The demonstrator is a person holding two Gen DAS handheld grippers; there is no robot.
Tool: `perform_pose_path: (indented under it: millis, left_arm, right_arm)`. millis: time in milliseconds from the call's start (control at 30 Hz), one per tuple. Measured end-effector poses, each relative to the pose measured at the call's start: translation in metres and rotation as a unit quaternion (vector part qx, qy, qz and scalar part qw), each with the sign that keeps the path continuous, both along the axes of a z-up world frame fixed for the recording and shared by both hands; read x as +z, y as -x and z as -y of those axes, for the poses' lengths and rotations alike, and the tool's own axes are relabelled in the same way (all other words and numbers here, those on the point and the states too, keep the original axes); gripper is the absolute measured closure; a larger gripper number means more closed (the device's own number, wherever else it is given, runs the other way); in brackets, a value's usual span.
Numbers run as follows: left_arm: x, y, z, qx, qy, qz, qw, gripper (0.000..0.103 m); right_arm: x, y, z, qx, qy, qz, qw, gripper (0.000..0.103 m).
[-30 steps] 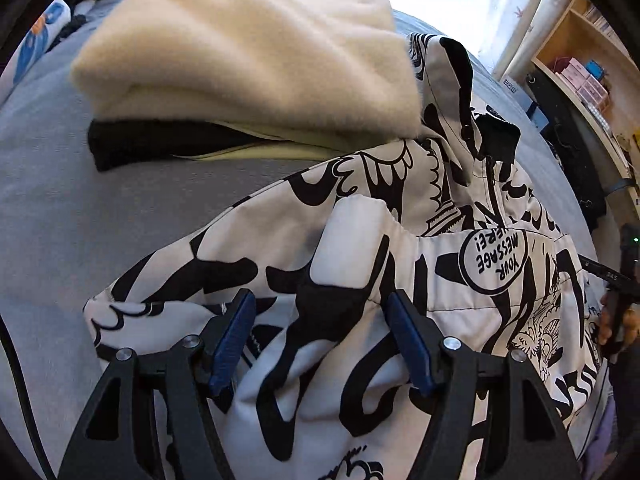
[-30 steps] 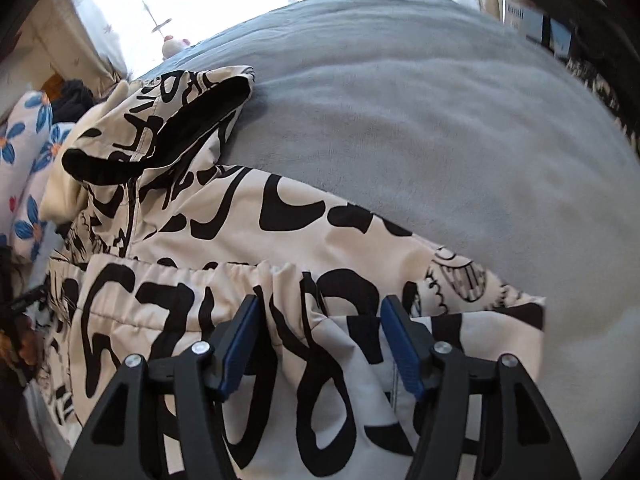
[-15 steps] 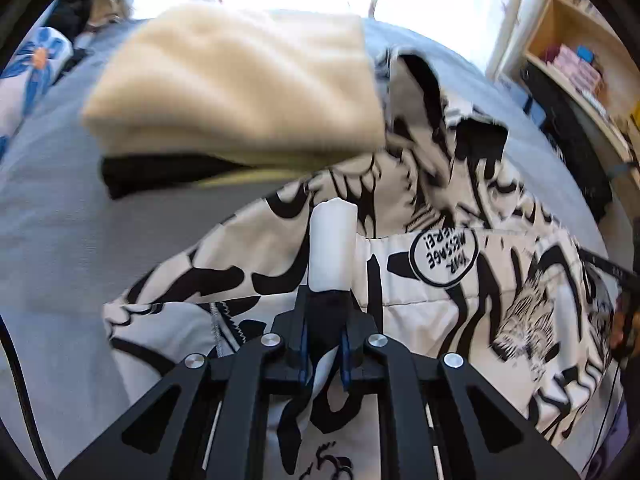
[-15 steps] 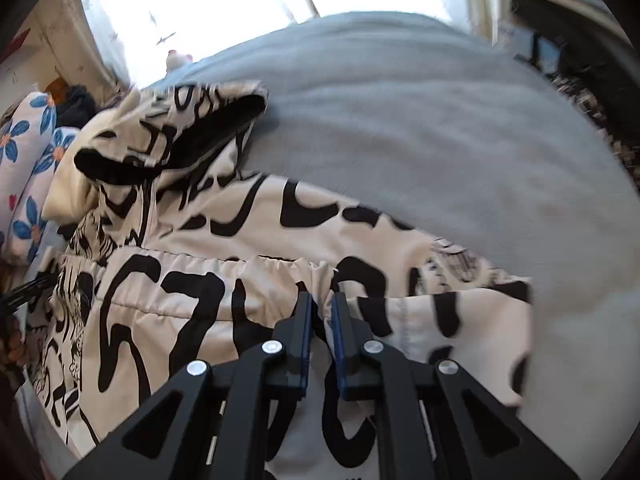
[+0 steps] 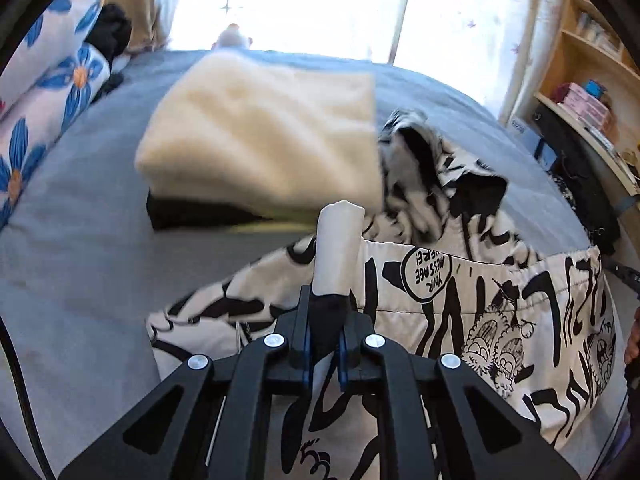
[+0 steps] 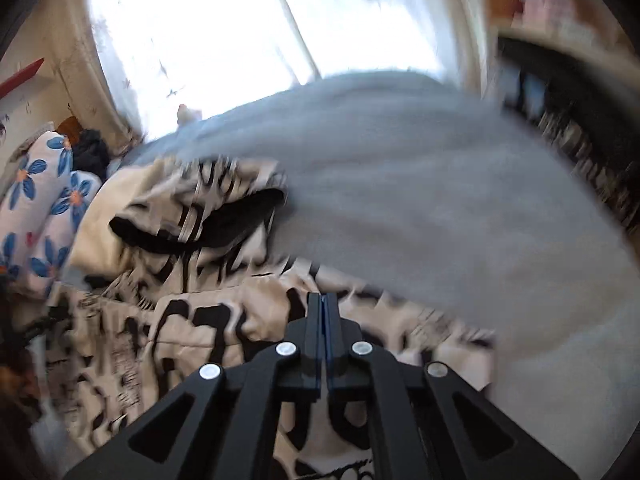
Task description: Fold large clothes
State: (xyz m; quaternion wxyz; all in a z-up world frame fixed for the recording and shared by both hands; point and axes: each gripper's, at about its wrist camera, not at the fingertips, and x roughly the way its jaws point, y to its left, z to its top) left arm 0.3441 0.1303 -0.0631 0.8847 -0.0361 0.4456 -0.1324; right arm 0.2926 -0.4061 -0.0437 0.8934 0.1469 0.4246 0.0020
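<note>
- Left wrist view: a grey bed under a bright window carries a folded cream blanket; just beside it lies the black-and-white printed jacket. The left gripper has its jaws clenched on a raised fold of it.
- Right wrist view, blurred: the right gripper, jaws pressed together, pinches the jacket's edge on the bed.

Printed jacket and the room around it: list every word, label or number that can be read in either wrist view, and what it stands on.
"YOUR MESSAGE HERE!" in a speech bubble on the black-and-white jacket, upside down in the left wrist view.
Large black lettering on the jacket's hem: not readable as words.
Boxes on the wooden shelf: too small.
Right wrist view: motion-blurred, nothing legible.
</note>
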Motion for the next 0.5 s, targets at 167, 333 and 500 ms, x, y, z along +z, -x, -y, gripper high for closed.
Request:
perform_pose_path:
  millis: [167,333,500]
  left_arm:
    - [-0.018,-0.005,-0.001,0.013,0.007,-0.017,0.9997,0.096]
    - [-0.022,-0.009,0.001,0.01,0.003,-0.025,0.9996,0.096]
    - [-0.028,-0.012,0.001,0.016,0.006,-0.035,0.9992,0.096]
  right_arm:
    - [-0.038,-0.011,0.019,0.002,-0.036,-0.064,0.997,0.072]
    - [-0.07,-0.016,0.03,0.023,-0.06,-0.105,0.992,0.047]
    - [-0.087,-0.024,0.022,0.049,-0.069,-0.121,0.989,0.047]
